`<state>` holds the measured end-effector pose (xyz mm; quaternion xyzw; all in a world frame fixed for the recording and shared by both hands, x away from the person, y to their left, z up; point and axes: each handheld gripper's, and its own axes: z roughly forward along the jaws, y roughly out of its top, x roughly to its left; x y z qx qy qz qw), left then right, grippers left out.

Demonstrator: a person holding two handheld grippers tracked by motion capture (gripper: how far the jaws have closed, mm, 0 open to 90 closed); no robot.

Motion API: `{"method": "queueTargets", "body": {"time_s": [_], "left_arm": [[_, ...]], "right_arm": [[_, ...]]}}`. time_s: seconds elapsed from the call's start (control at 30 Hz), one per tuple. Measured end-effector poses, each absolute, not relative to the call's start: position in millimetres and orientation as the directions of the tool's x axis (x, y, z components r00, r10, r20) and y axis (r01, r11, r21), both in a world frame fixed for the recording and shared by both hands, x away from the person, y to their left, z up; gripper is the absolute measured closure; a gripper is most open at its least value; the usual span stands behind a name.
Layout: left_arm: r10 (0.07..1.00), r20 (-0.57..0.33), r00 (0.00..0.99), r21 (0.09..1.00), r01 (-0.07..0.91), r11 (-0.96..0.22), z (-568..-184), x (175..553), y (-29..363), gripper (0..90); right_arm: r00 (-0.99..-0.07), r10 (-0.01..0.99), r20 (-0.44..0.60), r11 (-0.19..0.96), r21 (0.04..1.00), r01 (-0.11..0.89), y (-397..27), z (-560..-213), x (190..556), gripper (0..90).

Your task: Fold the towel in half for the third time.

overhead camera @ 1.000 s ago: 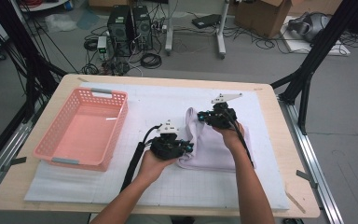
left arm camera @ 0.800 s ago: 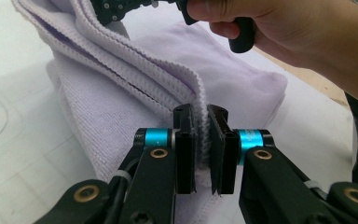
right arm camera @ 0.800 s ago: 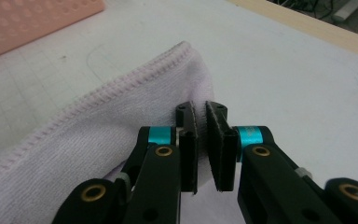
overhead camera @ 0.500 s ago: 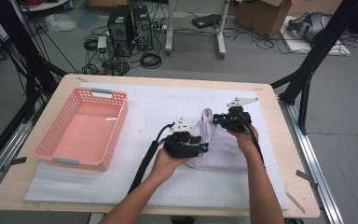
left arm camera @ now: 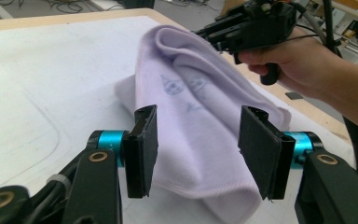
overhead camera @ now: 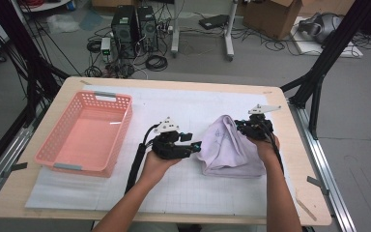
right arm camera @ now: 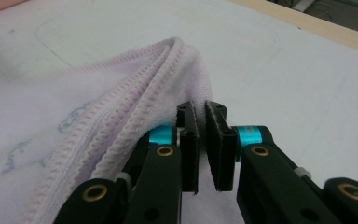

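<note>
A pale lilac cloth (overhead camera: pixel 229 150) with faint blue drawings lies bunched on the white mat at the table's right. My right gripper (overhead camera: pixel 239 126) is shut on the cloth's hemmed edge and holds it up in a peak. In the right gripper view the hem (right arm camera: pixel 121 126) runs into the closed pads of my right gripper (right arm camera: pixel 201 116). My left gripper (overhead camera: pixel 195 145) sits just left of the cloth. Its jaws have just been opening. In the left gripper view my left gripper (left arm camera: pixel 198 151) stands open, with the cloth's fold (left arm camera: pixel 191 107) just beyond the gap and neither pad pressing on it. The right gripper (left arm camera: pixel 209 35) grips the cloth's top.
An empty pink plastic basket (overhead camera: pixel 121 140) stands on the left part of the table. A white gridded mat (overhead camera: pixel 183 104) covers most of the wooden tabletop. Black frame posts flank the table, and cables and boxes lie on the floor beyond it.
My right gripper has carried the cloth's edge to the right and drawn it up into a peak. My left gripper has let go of the cloth and opened its jaws.
</note>
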<state>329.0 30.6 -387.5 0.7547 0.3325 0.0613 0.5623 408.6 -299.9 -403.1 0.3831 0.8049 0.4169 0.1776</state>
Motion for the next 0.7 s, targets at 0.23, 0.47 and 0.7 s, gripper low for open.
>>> {"method": "queueTargets", "body": {"time_s": [0.23, 0.47, 0.7], "left_arm": [[0.598, -0.274, 0.753, 0.883, 0.443, -0.153, -396, 327, 50, 48.0], [0.629, -0.256, 0.734, 0.881, 0.444, -0.16, -408, 327, 72, 47.0], [0.63, -0.208, 0.748, 0.895, 0.405, -0.185, -411, 324, 85, 42.5]], "right_arm": [[-0.592, 0.806, -0.006, 0.383, 0.767, 0.514, -314, -409, 406, 83.8], [-0.517, 0.854, -0.057, 0.357, 0.787, 0.503, -331, -400, 390, 70.0], [-0.465, 0.882, -0.078, 0.331, 0.804, 0.494, -354, -392, 352, 55.9]]}}
